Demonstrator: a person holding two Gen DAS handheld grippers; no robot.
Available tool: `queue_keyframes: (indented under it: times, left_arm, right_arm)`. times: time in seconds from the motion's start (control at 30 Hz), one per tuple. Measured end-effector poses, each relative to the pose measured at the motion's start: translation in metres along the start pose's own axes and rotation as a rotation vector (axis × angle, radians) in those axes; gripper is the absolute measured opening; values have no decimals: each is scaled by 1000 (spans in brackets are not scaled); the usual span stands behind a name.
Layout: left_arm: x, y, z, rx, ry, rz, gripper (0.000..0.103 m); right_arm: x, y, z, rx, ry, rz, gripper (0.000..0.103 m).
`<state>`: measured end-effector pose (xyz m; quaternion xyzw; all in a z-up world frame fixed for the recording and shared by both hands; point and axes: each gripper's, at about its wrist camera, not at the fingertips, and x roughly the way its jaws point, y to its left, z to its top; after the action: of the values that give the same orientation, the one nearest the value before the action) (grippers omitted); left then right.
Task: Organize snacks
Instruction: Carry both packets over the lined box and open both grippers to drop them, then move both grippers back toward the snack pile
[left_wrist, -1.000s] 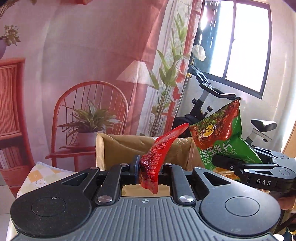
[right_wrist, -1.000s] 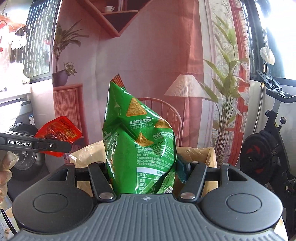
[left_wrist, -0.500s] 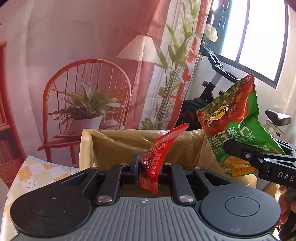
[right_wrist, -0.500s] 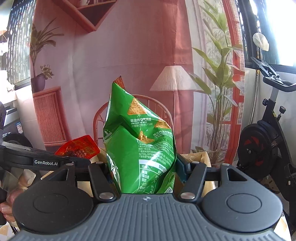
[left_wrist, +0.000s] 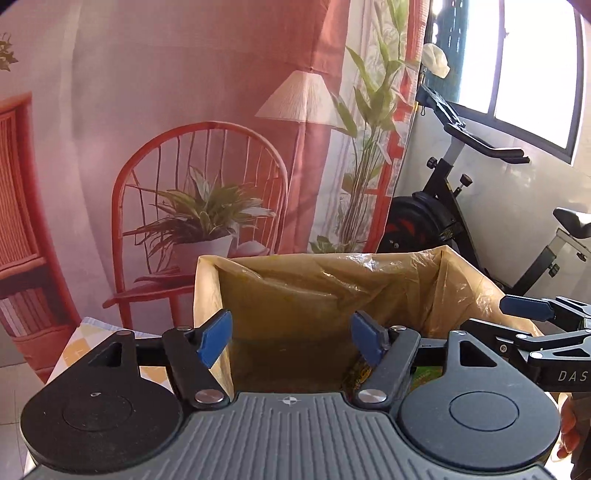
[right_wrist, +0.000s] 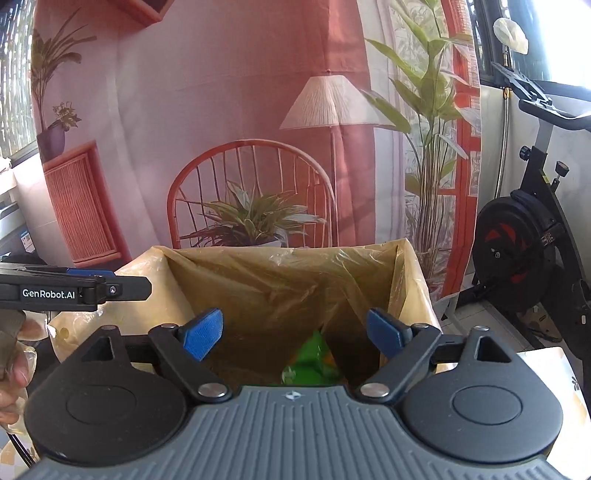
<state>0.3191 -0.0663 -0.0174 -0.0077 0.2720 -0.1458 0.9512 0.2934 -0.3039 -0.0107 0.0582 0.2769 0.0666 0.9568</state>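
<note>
Against a printed pink backdrop, we hold the left tool (left_wrist: 291, 338) and right tool (right_wrist: 295, 334) released, jaws spread and empty, over the bag-lined box (right_wrist: 280, 284), where the green snack bag (right_wrist: 312, 360) lies on the bottom.
</note>
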Motion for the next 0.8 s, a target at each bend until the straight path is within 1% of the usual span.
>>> queue_keyframes:
  times: [0.07,0.1,0.17,0.23,0.33,0.43,0.53,0.63,0.7,0.8]
  left_arm:
    - [-9,2,-2,-4,-31,-4,87]
    - [-14,3,-3,-4,-47,-4,89]
    - [-22,4,-5,-2,-64,2,94]
    - [-33,6,-8,5,-80,5,94]
    - [-47,9,-12,15,-105,51,95]
    - [-60,10,-19,37,-124,90,95]
    - [-74,8,-26,80,-142,145,95]
    - [-87,6,-34,141,-142,205,95]
    - [-95,7,-39,158,-132,192,95]
    - [-103,17,-49,119,-95,138,95]
  right_arm:
    - [-8,4,-1,1,-20,-6,97]
    - [-12,6,-2,5,-32,-12,102]
    - [-21,11,-4,13,-72,-28,103]
    - [-30,15,-7,25,-99,-34,103]
    - [-42,17,-12,63,-117,-15,103]
    - [-52,17,-16,90,-125,-17,103]
    - [-62,16,-20,119,-139,-40,103]
    - [-71,21,-24,108,-164,-60,103]
    - [-75,26,-27,92,-157,-73,103]
    - [-82,35,-31,93,-162,-62,103]
